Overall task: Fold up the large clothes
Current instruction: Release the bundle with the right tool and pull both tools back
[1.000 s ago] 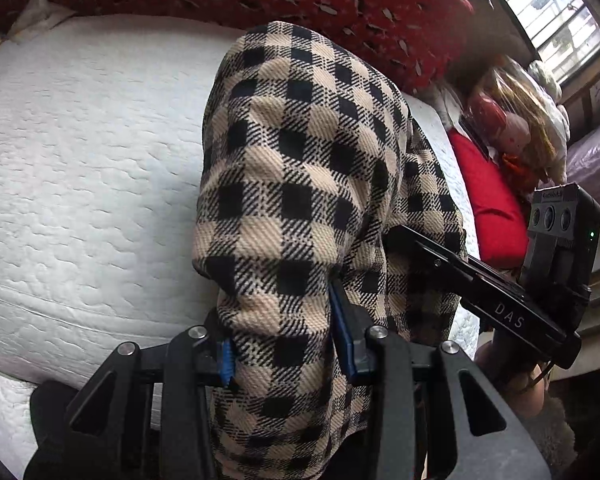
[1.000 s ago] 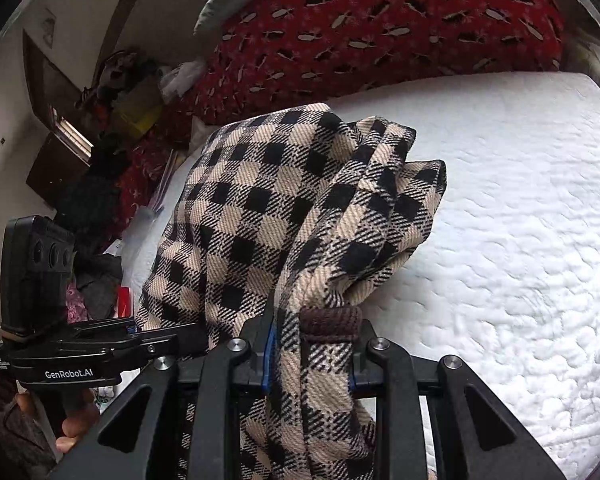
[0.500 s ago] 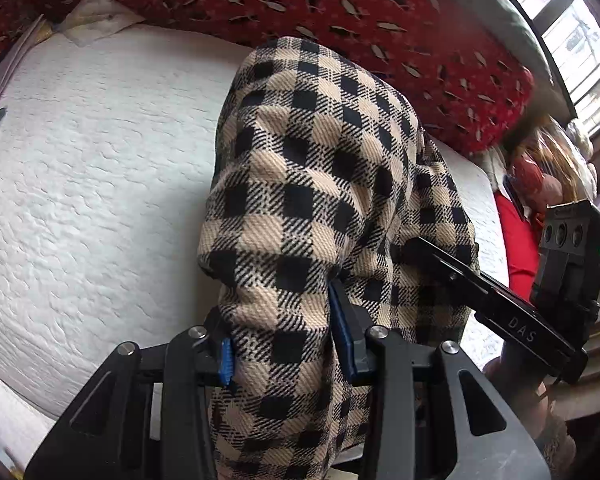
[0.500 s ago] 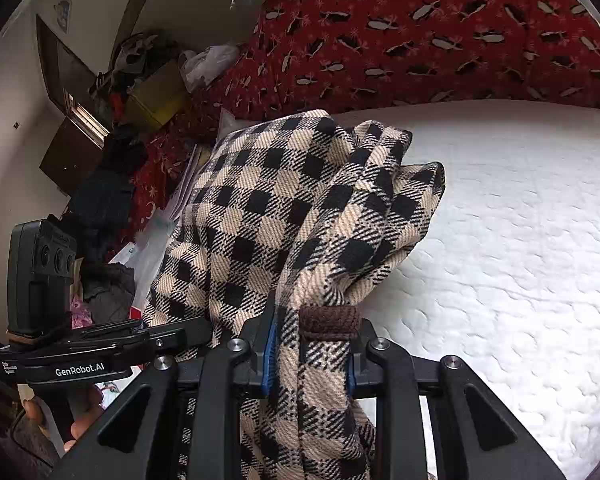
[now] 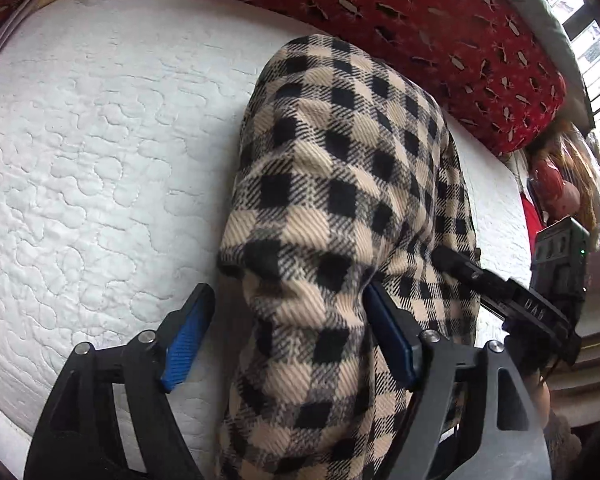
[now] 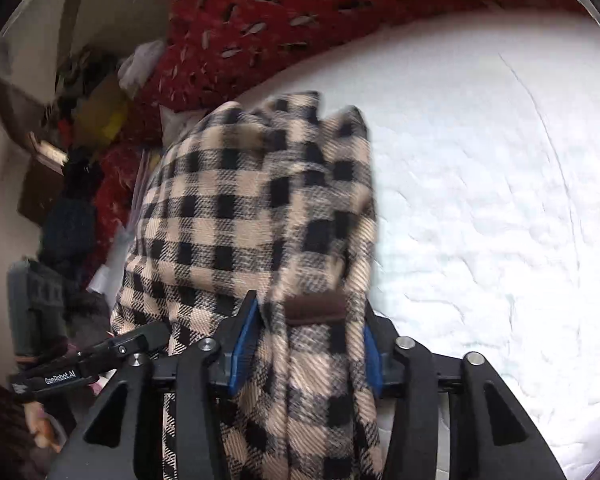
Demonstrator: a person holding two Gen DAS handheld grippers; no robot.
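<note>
A beige-and-black checked garment [image 5: 340, 168] hangs bunched over a white quilted mattress [image 5: 100, 160]. My left gripper [image 5: 287, 290] has its jaws opening. The cloth lies between them, the left pad [image 5: 184, 340] stands clear of it, and the right pad touches it. In the right wrist view the same garment [image 6: 252, 200] is bunched, with a brown band [image 6: 316, 308], between the jaws of my right gripper [image 6: 309, 300]. Those jaws are opening too, while the cloth still fills the gap against both pads. The right gripper's black body [image 5: 540, 312] shows beside the garment.
A red patterned cushion [image 5: 420, 8] runs along the far side of the mattress [image 6: 480, 200]. Bags and clutter [image 5: 560, 184] pile up under a window at the right. Dark clothes and boxes [image 6: 72, 200] crowd the floor left of the bed.
Both grippers came down toward the mattress with the garment. The left jaws spread wide and its left pad left the cloth. The right jaws widened a little.
</note>
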